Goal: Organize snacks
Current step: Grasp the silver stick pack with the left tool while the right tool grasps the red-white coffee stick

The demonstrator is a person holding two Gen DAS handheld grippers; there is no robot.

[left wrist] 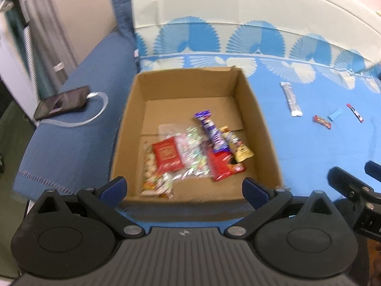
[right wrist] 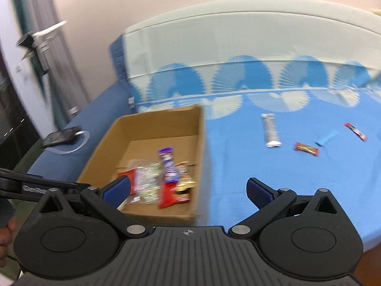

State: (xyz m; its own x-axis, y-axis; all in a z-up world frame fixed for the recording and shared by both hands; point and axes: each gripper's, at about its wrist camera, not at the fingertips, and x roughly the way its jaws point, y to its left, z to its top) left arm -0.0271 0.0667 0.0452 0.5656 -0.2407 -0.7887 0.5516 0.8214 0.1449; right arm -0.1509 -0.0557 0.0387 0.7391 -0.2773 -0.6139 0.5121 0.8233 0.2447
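Observation:
An open cardboard box (left wrist: 257, 109) (right wrist: 147, 124) sits on the blue bedsheet and holds several snacks: a purple bar (left wrist: 212, 131) (right wrist: 168, 164), a red packet (left wrist: 166, 156), a clear candy bag (left wrist: 190, 152) and a red wrapper (left wrist: 223, 166) (right wrist: 170, 194). Right of the box lie a silver bar (left wrist: 291, 99) (right wrist: 271, 130), a red-orange candy (left wrist: 322, 121) (right wrist: 306, 149), a light blue candy (left wrist: 334, 114) (right wrist: 326, 137) and a thin red stick (left wrist: 354, 112) (right wrist: 355, 131). My left gripper (left wrist: 184, 188) hangs open over the box's near edge. My right gripper (right wrist: 188, 189) is open and empty, near the box's right wall.
A phone (left wrist: 63, 102) (right wrist: 62, 136) with a white cable (left wrist: 95, 112) rests on the darker blue cover left of the box. A metal stand (right wrist: 45, 78) and curtain are at far left. A cream headboard (right wrist: 238, 31) runs along the back. Open sheet lies right of the box.

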